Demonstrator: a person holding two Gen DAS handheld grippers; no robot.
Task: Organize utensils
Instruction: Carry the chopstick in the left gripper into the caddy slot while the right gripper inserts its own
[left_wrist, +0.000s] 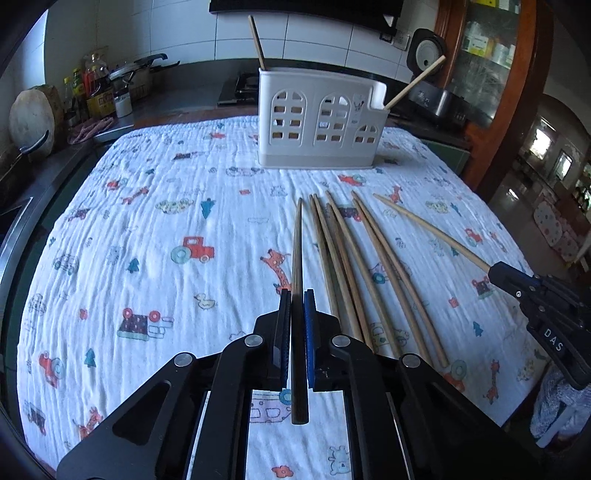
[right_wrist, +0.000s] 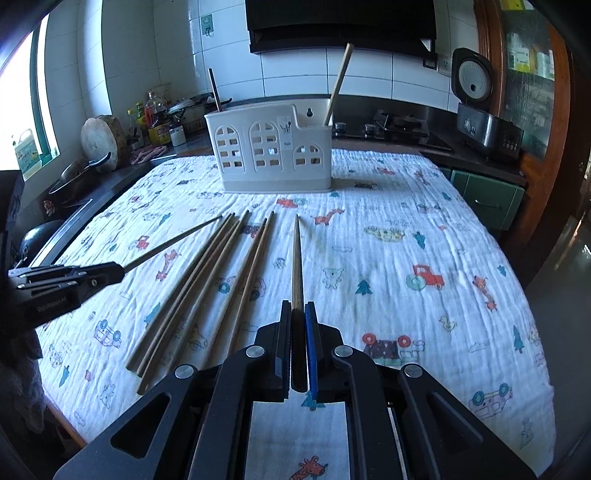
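A kitchen table under a white crinkled cloth (left_wrist: 147, 221) printed with tractors, giraffes and trees fills both views, with dark counters around it.

Nearest in the left wrist view, the left gripper (left_wrist: 296, 295) is closed to a narrow slit on a dark chopstick (left_wrist: 296, 251), which runs forward between its blue pads, tip raised toward the holder. Nearest in the right wrist view, the right gripper (right_wrist: 298, 306) is pinched the same way on a pale chopstick (right_wrist: 296, 258) pointing straight ahead. Seen from the left camera, the right gripper's body carries white letters "DAS"; the label on the left gripper, seen from the right camera, is too blurred to read.

Between the two grippers lie the loose chopsticks (left_wrist: 347, 258), a fan of about five or six on the cloth, some touching and crossing. To either side of the fan the cloth is bare out to the table's edges.

Beyond them, near the far edge, stands the white utensil holder (left_wrist: 317, 122) with arched window cut-outs and a small sticker I cannot read. Two chopsticks lean in it, one at each end.

Farther off sit bottles (right_wrist: 155, 118) on the counter and a rice cooker (right_wrist: 476, 107).
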